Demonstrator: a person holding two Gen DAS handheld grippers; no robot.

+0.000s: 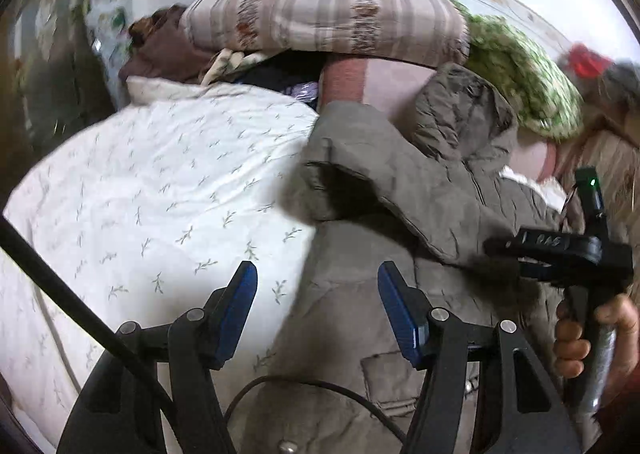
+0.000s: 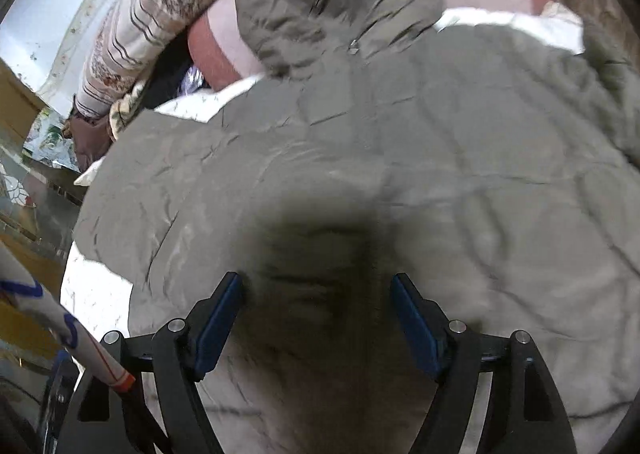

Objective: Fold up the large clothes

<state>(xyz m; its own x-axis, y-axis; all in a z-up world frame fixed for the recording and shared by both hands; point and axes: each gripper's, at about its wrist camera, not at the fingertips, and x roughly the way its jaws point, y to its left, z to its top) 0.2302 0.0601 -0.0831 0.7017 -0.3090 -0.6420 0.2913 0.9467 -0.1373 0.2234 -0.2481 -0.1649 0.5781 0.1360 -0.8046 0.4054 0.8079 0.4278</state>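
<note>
A large olive-grey quilted hooded jacket [image 1: 420, 190] lies spread on a bed covered by a white leaf-print duvet [image 1: 160, 190]. One sleeve [image 1: 360, 174] is folded across its body. My left gripper [image 1: 316, 294] is open and empty, just above the jacket's lower left edge where it meets the duvet. My right gripper [image 2: 316, 302] is open and empty, close above the jacket's body [image 2: 360, 158], casting a dark shadow there. It also shows in the left wrist view [image 1: 560, 250], held by a hand at the right. The hood [image 2: 312, 2] lies at the far end.
A striped folded quilt [image 1: 328, 10], a green patterned pillow [image 1: 520, 74], a pink blanket [image 1: 380, 82] and brown clothes [image 1: 164, 50] are piled along the wall at the far side of the bed. A cable [image 1: 72, 294] crosses the lower left.
</note>
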